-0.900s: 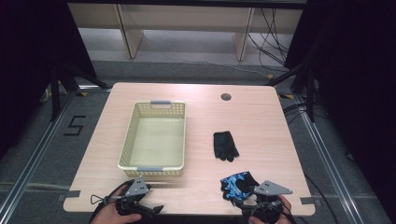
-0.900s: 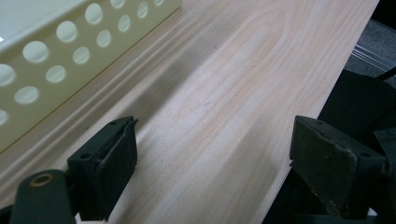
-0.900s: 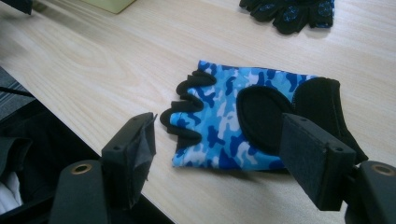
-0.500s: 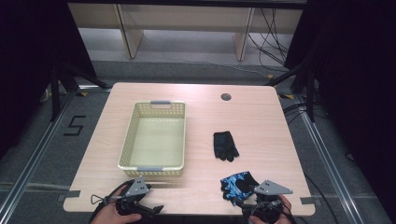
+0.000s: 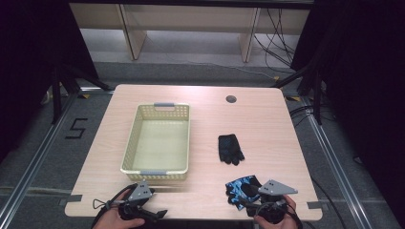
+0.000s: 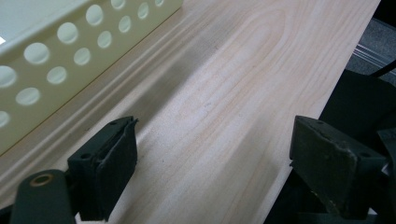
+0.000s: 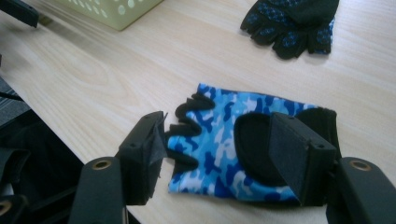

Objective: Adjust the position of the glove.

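A blue camouflage fingerless glove lies flat near the table's front edge, right of centre. My right gripper stands open astride it, one jaw on each side and its pads off the cloth; in the high view the right gripper sits at the glove's near side. A black glove lies farther in, beyond the blue one. My left gripper is open over bare wood with nothing between its jaws, at the front edge just before the cream basket.
The perforated basket wall runs close along the left gripper's left side, and a basket corner shows far off. A round cable hole sits near the table's far edge. Dark floor drops off past the front edge.
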Demonstrator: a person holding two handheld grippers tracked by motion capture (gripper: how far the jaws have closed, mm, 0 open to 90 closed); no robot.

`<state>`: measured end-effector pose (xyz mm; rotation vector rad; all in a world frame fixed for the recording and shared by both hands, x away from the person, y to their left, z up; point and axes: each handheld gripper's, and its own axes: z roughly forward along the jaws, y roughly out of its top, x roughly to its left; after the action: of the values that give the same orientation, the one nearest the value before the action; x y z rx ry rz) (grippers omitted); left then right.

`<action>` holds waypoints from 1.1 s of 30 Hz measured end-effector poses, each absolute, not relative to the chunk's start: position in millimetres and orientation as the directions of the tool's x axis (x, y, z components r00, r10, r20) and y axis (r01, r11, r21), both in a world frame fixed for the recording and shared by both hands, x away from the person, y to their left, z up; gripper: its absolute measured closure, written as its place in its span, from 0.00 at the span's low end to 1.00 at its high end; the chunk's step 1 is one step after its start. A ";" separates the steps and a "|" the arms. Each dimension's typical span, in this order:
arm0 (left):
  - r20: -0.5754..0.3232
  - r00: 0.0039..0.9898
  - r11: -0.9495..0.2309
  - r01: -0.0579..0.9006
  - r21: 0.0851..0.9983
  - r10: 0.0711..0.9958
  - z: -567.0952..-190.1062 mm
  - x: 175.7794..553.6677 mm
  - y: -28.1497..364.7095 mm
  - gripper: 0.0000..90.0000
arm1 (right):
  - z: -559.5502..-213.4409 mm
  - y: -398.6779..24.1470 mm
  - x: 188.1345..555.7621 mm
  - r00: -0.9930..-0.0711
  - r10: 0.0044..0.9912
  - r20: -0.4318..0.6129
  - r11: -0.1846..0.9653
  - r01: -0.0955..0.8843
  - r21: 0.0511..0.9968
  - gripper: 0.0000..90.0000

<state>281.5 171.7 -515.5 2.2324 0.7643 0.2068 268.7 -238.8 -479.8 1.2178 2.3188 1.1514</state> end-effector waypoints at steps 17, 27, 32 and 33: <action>-0.092 0.796 -0.526 0.477 0.704 0.598 -515.0 281.0 172.3 0.16 | -456.6 -215.9 317.1 -0.628 0.777 0.053 0.379 0.532 0.757 0.57; -0.105 0.798 -0.520 0.480 0.706 0.594 -514.8 280.5 172.1 0.16 | -453.0 -215.0 362.0 -0.621 0.784 0.014 0.413 0.538 0.735 0.62; -0.078 0.810 -0.544 0.458 0.703 0.582 -514.3 282.0 172.7 0.16 | -452.4 -217.1 382.4 -0.595 0.803 0.003 0.417 0.566 0.711 0.64; -0.095 0.799 -0.530 0.476 0.702 0.593 -515.0 281.3 172.1 0.16 | -452.0 -217.5 386.9 -0.592 0.806 0.001 0.418 0.570 0.707 0.64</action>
<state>281.3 172.1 -515.0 2.2289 0.7856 0.1997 386.9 -217.5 -452.0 1.1843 2.3390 0.9689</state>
